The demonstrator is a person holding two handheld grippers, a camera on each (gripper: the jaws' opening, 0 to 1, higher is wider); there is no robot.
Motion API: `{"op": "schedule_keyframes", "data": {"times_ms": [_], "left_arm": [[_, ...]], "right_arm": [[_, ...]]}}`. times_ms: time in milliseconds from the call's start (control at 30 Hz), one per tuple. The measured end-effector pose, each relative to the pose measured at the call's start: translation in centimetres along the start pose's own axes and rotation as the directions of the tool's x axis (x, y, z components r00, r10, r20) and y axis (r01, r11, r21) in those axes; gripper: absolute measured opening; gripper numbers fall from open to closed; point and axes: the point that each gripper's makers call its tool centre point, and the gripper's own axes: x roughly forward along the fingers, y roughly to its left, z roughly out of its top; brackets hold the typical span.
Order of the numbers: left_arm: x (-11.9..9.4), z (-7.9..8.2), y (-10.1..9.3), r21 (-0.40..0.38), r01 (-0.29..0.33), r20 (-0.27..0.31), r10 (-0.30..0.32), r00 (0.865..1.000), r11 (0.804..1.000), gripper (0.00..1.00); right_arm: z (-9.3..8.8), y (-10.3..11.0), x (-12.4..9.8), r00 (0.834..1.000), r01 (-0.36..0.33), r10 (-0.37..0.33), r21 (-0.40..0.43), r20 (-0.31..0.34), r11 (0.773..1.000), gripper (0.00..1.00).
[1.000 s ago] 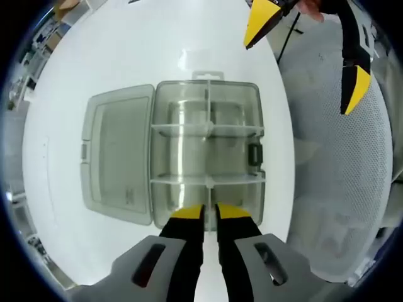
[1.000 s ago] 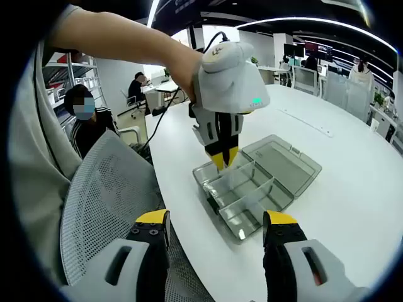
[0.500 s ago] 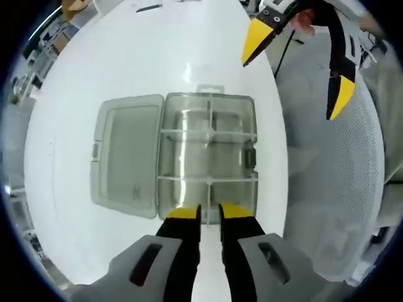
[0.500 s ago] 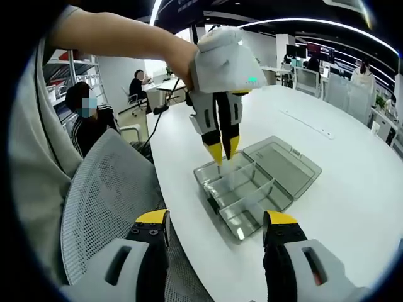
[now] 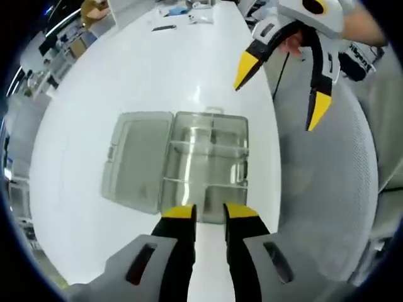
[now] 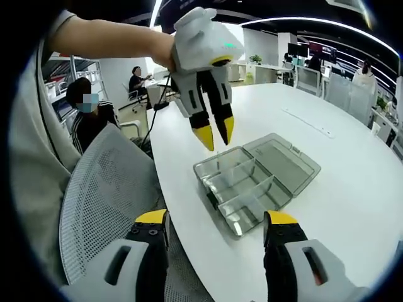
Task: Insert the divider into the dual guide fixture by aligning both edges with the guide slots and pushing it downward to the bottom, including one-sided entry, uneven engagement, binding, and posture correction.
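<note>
Overhead, two open grippers, left gripper [image 6: 213,133], right gripper [image 6: 216,221], one clear box [image 5: 203,165], two dividers [image 6: 242,184].

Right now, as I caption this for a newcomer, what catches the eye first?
The clear plastic organizer box, lid open, lies near the white table edge with two dividers seated. Above it hangs the left gripper, slightly open; the right gripper is spread wide over a mesh chair.

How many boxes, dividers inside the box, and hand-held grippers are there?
Clear plastic box with its lid open: 1
Dividers across the box: 2
Hand-held grippers: 2, the left hand-held gripper and the right hand-held gripper
Total: 5
</note>
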Motion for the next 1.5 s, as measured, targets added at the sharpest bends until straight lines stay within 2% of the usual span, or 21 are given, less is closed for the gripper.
{"op": "schedule_keyframes", "data": {"times_ms": [200, 433, 600, 700, 933, 1133, 1233, 1500], "left_arm": [[-1.1, 1.1, -0.6, -0.044, -0.027, 0.103, 0.032, 0.994, 0.999, 0.15], [-1.6, 1.7, -2.0, -0.09, -0.027, 0.183, 0.043, 0.982, 0.996, 0.17], [-2.1, 2.3, -2.5, -0.145, -0.035, 0.25, 0.071, 0.966, 0.989, 0.19], [-2.3, 2.8, -3.0, -0.172, -0.036, 0.297, 0.087, 0.951, 0.984, 0.22], [-2.6, 3.6, -4.1, -0.194, -0.039, 0.362, 0.109, 0.926, 0.98, 0.28], [-2.5, 4.3, -5.3, -0.2, -0.032, 0.4, 0.111, 0.91, 0.979, 0.32], [-2.4, 4.5, -5.6, -0.207, -0.03, 0.413, 0.115, 0.903, 0.978, 0.35], [-2.5, 5.4, -6.0, -0.232, -0.042, 0.46, 0.148, 0.875, 0.972, 0.43]], "right_arm": [[-0.1, -0.4, -0.2, 1.0, 0.004, -0.004, -0.008, -0.009, 1.0, 0.58], [-0.2, -0.6, -0.2, 1.0, 0.006, -0.006, -0.014, -0.022, 1.0, 0.58], [-0.3, -0.7, -0.4, 0.999, 0.007, -0.008, -0.03, -0.034, 1.0, 0.58], [-0.4, -0.9, -0.5, 0.999, 0.01, -0.012, -0.032, -0.041, 0.999, 0.58], [-0.7, -1.1, -0.8, 0.998, 0.013, -0.015, -0.043, -0.053, 0.999, 0.59], [-1.1, -1.4, -1.2, 0.998, 0.018, -0.021, -0.049, -0.064, 0.999, 0.59], [-1.4, -1.5, -1.3, 0.997, 0.019, -0.023, -0.051, -0.069, 0.998, 0.59], [-2.4, -1.9, -1.7, 0.996, 0.022, -0.027, -0.054, -0.083, 0.998, 0.58]]}}
